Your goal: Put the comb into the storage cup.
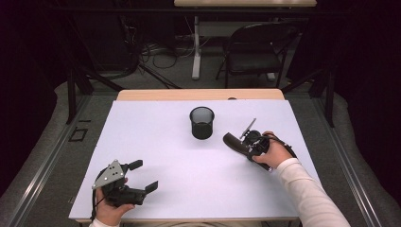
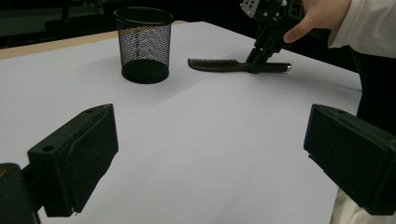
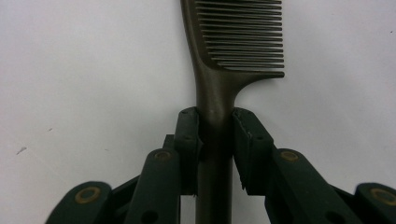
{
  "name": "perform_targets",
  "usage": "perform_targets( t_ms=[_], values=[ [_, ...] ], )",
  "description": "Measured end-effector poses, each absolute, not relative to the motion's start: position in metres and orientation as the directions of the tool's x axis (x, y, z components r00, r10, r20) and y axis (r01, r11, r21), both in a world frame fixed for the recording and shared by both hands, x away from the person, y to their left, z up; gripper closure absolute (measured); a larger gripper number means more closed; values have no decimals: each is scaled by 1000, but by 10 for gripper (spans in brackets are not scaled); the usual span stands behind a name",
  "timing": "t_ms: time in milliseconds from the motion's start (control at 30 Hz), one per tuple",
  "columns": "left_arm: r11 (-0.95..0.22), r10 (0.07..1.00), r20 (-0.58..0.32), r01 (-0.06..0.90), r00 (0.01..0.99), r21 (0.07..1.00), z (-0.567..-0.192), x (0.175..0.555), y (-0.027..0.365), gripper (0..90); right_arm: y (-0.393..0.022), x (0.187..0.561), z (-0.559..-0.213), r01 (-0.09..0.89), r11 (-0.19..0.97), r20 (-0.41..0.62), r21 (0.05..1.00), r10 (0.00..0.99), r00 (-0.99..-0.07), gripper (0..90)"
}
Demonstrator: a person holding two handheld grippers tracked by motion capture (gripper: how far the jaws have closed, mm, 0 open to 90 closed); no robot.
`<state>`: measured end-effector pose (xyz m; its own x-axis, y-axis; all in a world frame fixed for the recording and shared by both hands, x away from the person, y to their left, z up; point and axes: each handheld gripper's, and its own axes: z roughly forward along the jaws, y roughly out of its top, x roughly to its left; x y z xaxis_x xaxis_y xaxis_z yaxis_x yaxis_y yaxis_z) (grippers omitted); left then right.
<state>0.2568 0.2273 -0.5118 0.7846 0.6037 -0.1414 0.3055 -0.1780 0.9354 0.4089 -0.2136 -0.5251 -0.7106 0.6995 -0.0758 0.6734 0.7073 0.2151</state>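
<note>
**Right tongs clamped on the comb handle, left tongs wide apart**

The right tongs grip the brown comb by its handle, one black pad pressed to each side just below where the teeth begin. In the high view the right tongs sit at the right of the white desk, tilted down onto the comb, which lies flat on the desk with its toothed end pointing toward the black mesh cup. The left gripper view shows the comb resting on the surface just beside the mesh cup, apart from it, with the right tongs coming down on its handle end. The left tongs rest near the front left corner of the desk, jaws spread wide with nothing between them.
</note>
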Motion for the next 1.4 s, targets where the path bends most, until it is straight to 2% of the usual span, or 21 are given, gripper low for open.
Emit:
perform_targets(
  t_ms=[267,300,333,433,500,567,600,633,867,933,967,1000,1133,1167,1233,1267,1300,1333,1400],
  values=[
    [-176,601,-145,307,786,935,-512,257,227,32,-213,409,-523,673,712,-88,200,697,-712,730],
    [-176,601,-145,307,786,935,-512,257,227,32,-213,408,-528,677,686,-75,267,715,-695,730],
    [-176,601,-145,307,786,935,-512,257,227,32,-213,407,-529,678,677,-72,287,721,-689,730],
    [-177,605,-144,309,783,935,-512,257,228,32,-215,409,-524,677,700,-84,227,707,-702,730],
    [-177,606,-144,309,783,935,-512,257,228,32,-215,408,-523,680,697,-82,225,709,-700,730],
    [-176,602,-145,308,785,935,-512,257,228,32,-215,407,-527,683,669,-67,293,727,-683,730],
    [-176,603,-145,308,784,935,-512,257,228,32,-215,407,-527,684,666,-65,299,729,-682,730],
    [-177,606,-144,309,783,935,-512,257,227,32,-216,408,-521,683,690,-80,239,715,-694,730],
    [-176,606,-145,309,782,935,-512,257,228,32,-217,406,-518,682,684,-81,259,719,-690,730],
    [-176,606,-145,309,782,935,-512,257,228,32,-216,407,-509,689,707,-100,158,706,-701,730],
    [-177,606,-144,309,782,935,-512,257,228,32,-217,407,-508,680,714,-98,167,698,-710,730],
    [-177,607,-144,309,782,935,-512,257,228,32,-217,404,-516,697,662,-63,274,736,-674,730],
    [-177,608,-144,310,781,934,-512,257,228,32,-220,401,-512,712,660,-69,240,743,-666,730],
    [-177,608,-144,310,781,934,-512,257,228,32,-222,400,-516,696,650,-59,307,742,-667,730],
    [-176,609,-145,312,780,934,-512,257,228,32,-223,396,-516,710,630,-51,315,758,-650,730],
    [-176,609,-146,312,780,934,-512,257,228,32,-224,397,-515,691,652,-63,310,740,-670,730],
    [-176,609,-145,312,780,934,-512,257,228,32,-225,396,-517,686,636,-56,353,746,-663,730],
    [-176,610,-145,312,779,934,-512,257,228,32,-225,394,-513,697,642,-57,319,747,-662,730],
    [-176,611,-144,312,778,934,-512,257,228,32,-225,392,-510,699,637,-60,326,751,-657,730]
  ],
)
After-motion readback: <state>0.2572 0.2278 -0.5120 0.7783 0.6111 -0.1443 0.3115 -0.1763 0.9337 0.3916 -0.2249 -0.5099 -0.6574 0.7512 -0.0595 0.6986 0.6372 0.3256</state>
